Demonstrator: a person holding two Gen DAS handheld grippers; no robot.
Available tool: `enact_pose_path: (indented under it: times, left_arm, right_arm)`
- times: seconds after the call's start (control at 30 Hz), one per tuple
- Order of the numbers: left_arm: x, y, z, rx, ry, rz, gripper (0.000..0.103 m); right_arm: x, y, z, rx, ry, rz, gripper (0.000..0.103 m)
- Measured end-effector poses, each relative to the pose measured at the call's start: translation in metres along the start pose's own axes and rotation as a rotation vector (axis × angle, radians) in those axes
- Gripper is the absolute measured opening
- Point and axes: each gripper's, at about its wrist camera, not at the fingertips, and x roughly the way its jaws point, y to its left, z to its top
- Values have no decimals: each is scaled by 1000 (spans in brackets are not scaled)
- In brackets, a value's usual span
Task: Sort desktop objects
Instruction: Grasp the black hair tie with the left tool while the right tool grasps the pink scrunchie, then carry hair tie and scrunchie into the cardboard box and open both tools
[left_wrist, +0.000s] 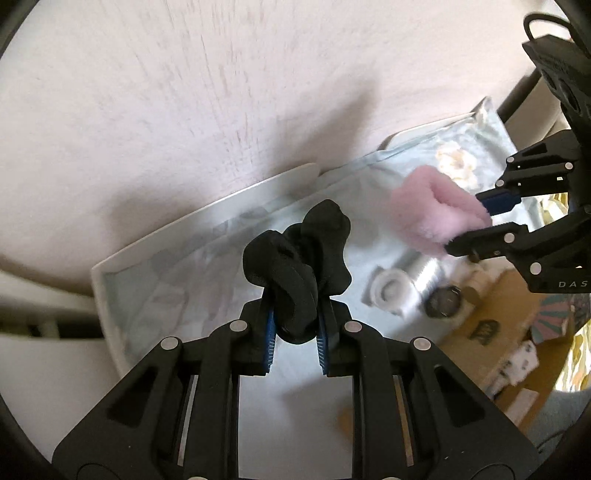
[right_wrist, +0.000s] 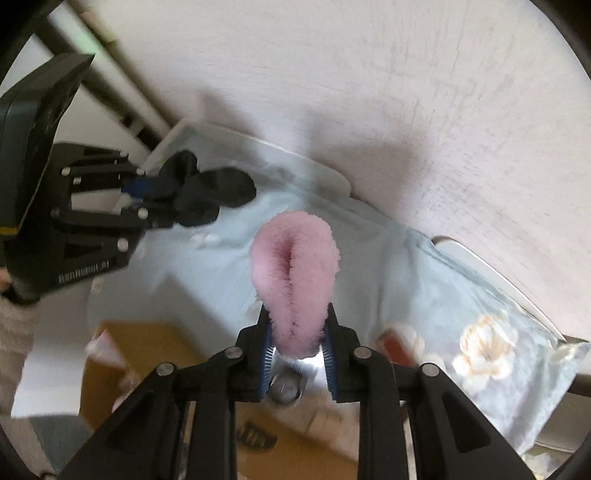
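Note:
My left gripper (left_wrist: 295, 341) is shut on a bundled black sock (left_wrist: 301, 258), which sticks up from between the blue pads and hangs clear above the table. My right gripper (right_wrist: 297, 350) is shut on a fluffy pink sock (right_wrist: 295, 273), folded over into a loop. In the left wrist view the right gripper (left_wrist: 476, 221) comes in from the right with the pink sock (left_wrist: 436, 212). The right wrist view shows the left gripper (right_wrist: 136, 201) at the left, holding the black sock (right_wrist: 207, 192). Both are held over a pale blue flowered cloth (right_wrist: 424, 295).
The cloth lies in a white tray (left_wrist: 184, 240) on a pale wood-grain table (left_wrist: 184, 92). Below the grippers are a white plastic roll (left_wrist: 391, 291), a dark round lid (left_wrist: 443, 302) and a brown cardboard box (right_wrist: 147, 354). A sleeve (right_wrist: 14, 325) shows at the left edge.

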Motion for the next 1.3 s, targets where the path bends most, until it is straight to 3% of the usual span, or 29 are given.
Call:
enact_pose_path:
  times: [0.17, 0.27, 0.53, 0.93, 1.3]
  left_arm:
    - [-39, -16, -14, 6, 9, -34, 16]
    - [-57, -31, -22, 26, 6, -16, 16]
    - [-96, -72, -56, 14, 0, -41, 16]
    - [-85, -119, -108, 64, 106, -36, 16]
    - [-65, -131, -124, 77, 167, -30, 16]
  right_arm:
    - [-33, 15, -33, -86, 21, -2, 22]
    - [-38, 40, -30, -120, 8, -7, 22]
    - [-70, 60, -63, -206, 3, 12, 22]
    - [-62, 70, -129, -290, 102, 47, 22]
    - [-43, 63, -160, -307, 171, 58, 22]
